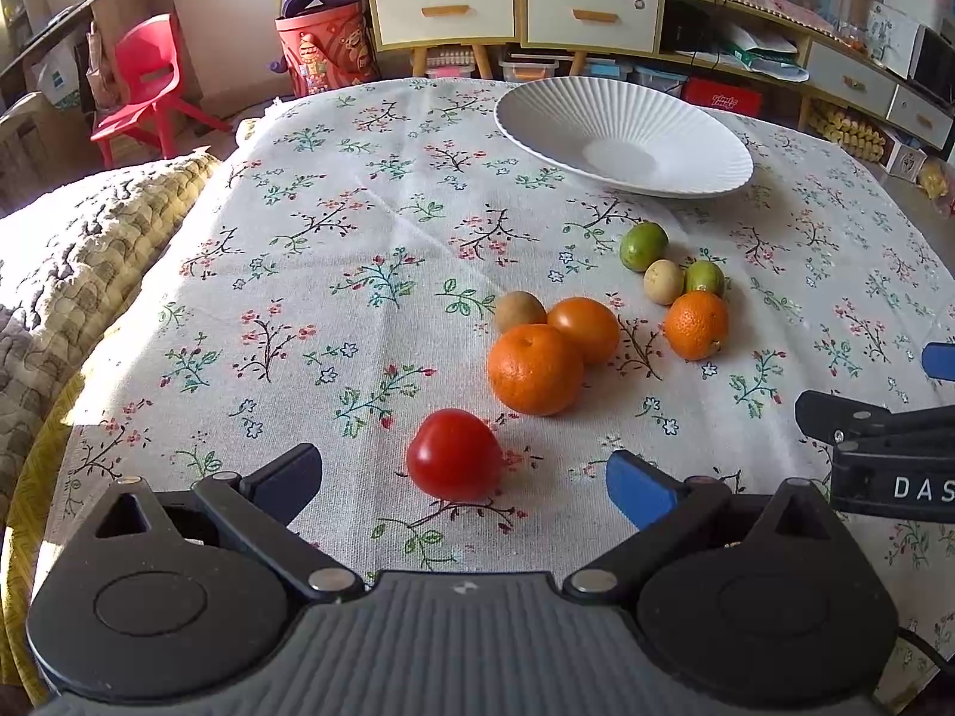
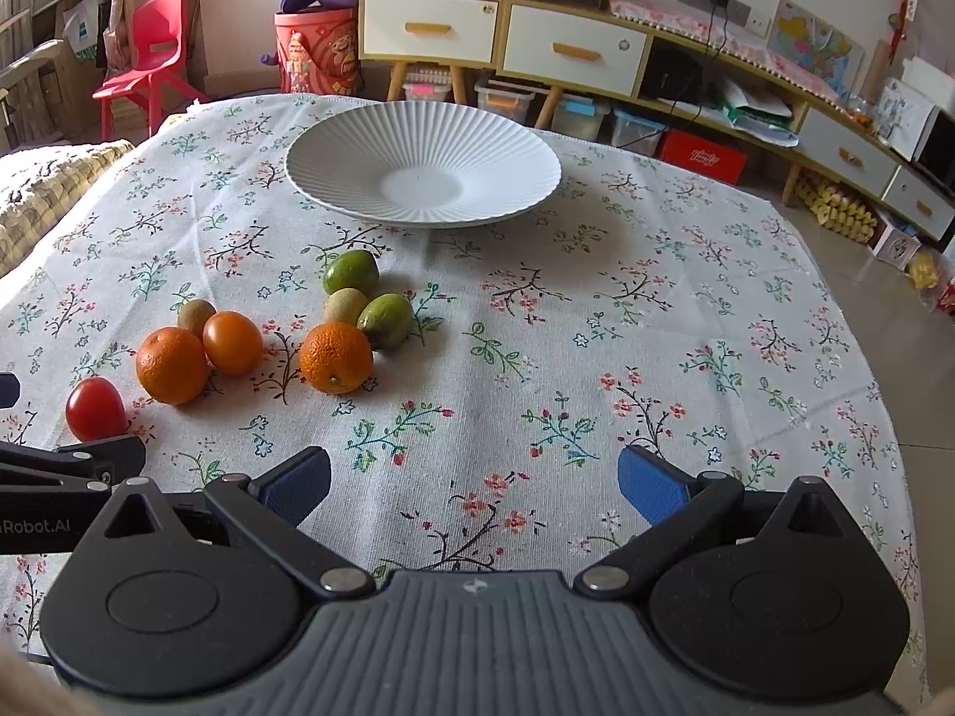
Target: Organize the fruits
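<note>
the left claw (image 1: pixel 462 480) is gaping wide around the red tomato (image 1: pixel 455 462), gripping nothing. the right claw (image 2: pixel 474 486) is hanging open over bare counter (image 2: pixel 597 358). oranges (image 1: pixel 535 369) and green fruits (image 1: pixel 643 246) are lying loose before the empty white plate (image 1: pixel 686 119). squeezing off-centre is risking the tomato rolling away.

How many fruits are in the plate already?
None yet. The plate holds nothing. All eight fruits lie on the cloth. The left gripper is open around the tomato, not gripping it. The right gripper is open over bare cloth. Every fruit is left to move.
</note>
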The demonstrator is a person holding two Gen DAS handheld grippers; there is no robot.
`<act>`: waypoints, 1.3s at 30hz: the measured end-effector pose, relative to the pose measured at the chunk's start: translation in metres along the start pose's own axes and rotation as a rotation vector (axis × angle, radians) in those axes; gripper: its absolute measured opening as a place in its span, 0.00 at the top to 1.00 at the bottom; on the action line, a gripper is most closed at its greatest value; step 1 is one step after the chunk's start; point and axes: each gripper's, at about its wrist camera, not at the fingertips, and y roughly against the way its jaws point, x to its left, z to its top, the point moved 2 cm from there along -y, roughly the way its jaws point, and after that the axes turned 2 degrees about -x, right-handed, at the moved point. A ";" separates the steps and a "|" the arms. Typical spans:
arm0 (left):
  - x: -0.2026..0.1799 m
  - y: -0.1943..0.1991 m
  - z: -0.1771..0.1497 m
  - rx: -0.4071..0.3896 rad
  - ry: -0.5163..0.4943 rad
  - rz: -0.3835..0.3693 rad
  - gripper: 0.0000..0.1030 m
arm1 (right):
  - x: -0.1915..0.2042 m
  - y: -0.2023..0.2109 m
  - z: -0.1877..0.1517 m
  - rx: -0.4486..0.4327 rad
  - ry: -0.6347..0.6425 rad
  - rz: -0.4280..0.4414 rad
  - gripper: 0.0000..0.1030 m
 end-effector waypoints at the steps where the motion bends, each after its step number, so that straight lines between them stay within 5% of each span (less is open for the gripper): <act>1: 0.000 0.000 0.000 0.000 0.000 0.001 0.10 | 0.000 0.000 0.000 0.000 0.000 0.000 0.00; 39: 0.002 0.000 -0.001 -0.005 0.002 -0.006 0.10 | 0.002 -0.001 -0.001 -0.010 0.007 -0.011 0.00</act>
